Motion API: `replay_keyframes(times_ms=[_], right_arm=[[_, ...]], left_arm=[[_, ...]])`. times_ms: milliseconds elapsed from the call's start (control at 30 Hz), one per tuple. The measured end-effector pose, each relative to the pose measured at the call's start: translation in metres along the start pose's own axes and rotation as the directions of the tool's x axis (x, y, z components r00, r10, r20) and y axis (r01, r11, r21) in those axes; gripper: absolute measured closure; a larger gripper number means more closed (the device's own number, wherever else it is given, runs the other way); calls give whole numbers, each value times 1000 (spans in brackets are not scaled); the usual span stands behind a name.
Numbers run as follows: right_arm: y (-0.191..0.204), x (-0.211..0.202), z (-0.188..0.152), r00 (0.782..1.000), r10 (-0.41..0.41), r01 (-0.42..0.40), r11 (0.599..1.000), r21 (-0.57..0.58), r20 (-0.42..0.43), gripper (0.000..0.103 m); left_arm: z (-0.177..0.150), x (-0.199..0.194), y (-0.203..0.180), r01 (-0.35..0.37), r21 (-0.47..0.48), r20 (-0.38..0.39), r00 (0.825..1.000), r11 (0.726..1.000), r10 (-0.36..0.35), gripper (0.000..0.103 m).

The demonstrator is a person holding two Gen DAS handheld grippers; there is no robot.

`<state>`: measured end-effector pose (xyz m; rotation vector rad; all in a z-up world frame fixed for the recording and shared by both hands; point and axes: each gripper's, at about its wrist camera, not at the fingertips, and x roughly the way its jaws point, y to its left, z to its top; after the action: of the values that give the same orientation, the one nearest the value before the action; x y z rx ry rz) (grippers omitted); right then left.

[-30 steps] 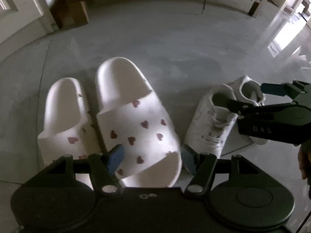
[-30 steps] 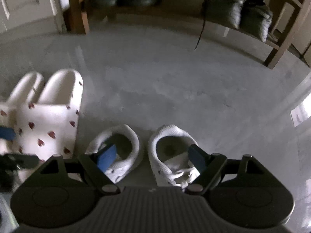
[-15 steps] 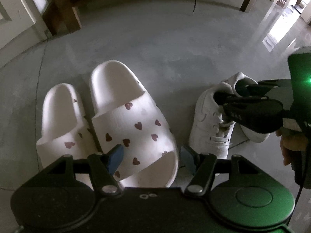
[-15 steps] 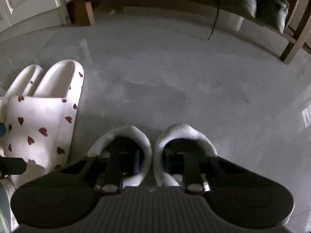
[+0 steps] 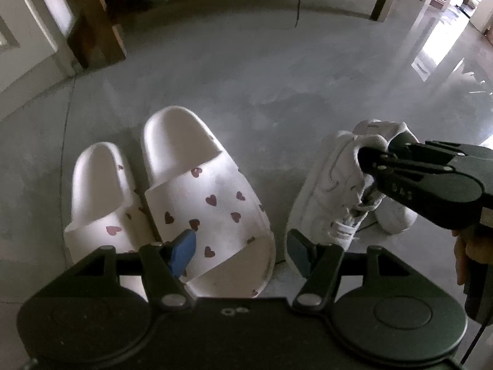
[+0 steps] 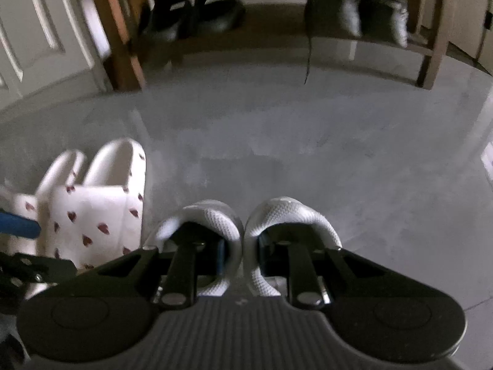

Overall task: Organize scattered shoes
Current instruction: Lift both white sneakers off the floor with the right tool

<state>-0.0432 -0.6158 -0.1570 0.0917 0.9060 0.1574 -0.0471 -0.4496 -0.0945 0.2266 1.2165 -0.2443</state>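
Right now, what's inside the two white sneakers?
One finger of the right gripper sits inside each of the white sneakers, pinching their inner walls together. The insoles and anything deeper are hidden by the fingers.

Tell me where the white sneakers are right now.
The white sneakers sit side by side on the floor, right of the heart-print slides, with one finger of the right gripper inside each heel opening, pinching their inner walls together.

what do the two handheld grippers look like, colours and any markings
Both are matte black, each with two round discs at the base and silver pivot screws. The left gripper has blue pads on its fingers. The right gripper has a ribbed grey centre panel, and the left wrist view shows faint pale lettering on its side and a thin black cable below it.
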Motion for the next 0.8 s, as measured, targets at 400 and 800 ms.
replay_keyframes(times_ms=[400, 800], right_arm=[[-1, -47, 9, 993, -23, 19, 999, 37, 116, 80], [-7, -73, 32, 987, -69, 67, 998, 17, 142, 80]], left_arm=[[6, -32, -12, 2, 26, 55, 998, 1000, -4, 38], [6, -53, -4, 5, -3, 92, 996, 1000, -5, 38]])
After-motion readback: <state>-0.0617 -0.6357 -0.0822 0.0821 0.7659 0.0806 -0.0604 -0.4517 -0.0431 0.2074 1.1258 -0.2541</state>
